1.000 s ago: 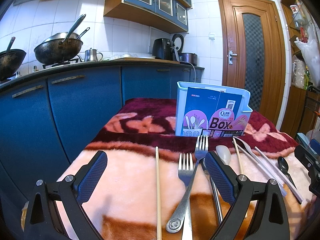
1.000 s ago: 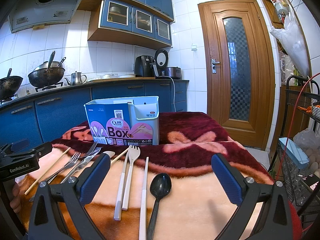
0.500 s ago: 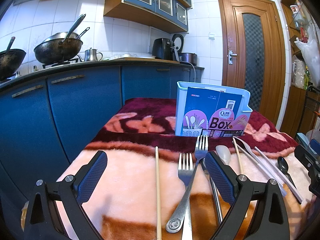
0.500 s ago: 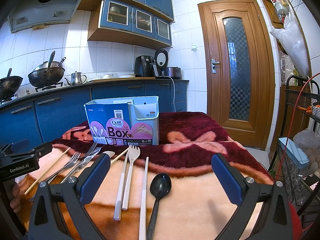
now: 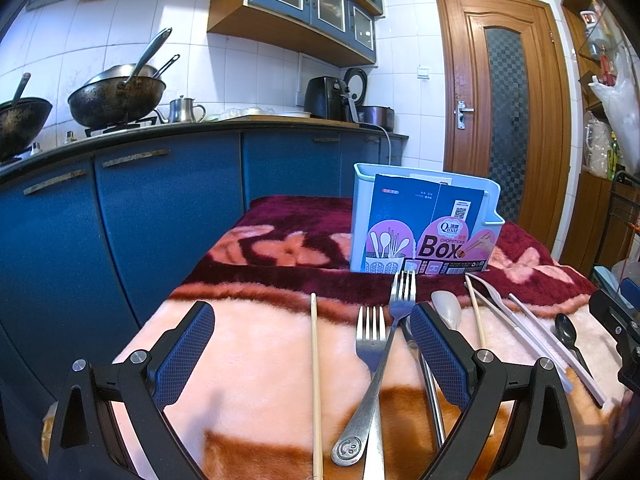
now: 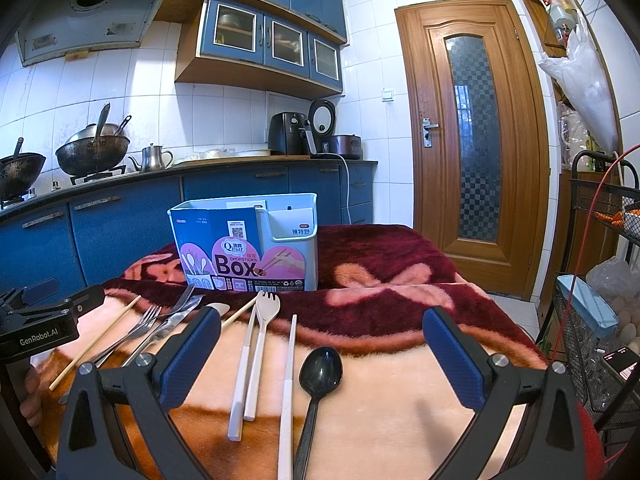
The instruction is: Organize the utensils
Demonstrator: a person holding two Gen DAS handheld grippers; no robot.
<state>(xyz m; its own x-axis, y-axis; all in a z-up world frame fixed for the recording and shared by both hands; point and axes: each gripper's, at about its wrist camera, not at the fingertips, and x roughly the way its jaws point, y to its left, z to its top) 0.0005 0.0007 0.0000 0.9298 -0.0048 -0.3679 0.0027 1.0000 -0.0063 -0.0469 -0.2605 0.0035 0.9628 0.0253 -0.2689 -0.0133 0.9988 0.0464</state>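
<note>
We hold the left gripper and right gripper spread wide and empty over utensils laid handle-near on the blanketed tabletop, forks left, black spoon right, the box waiting beyond, seemingly for easy picking.

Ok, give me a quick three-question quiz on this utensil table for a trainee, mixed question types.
1. True or false: the black spoon lies between the right tongs' open fingers.
2. Multiple choice: the chopsticks box stands A) upright on the blanket, B) tipped on its side, C) on the counter.
3. How many metal forks lie between the left tongs' fingers?

Key: 1 true. 2 A. 3 two: the front fork and the long fork.
</note>
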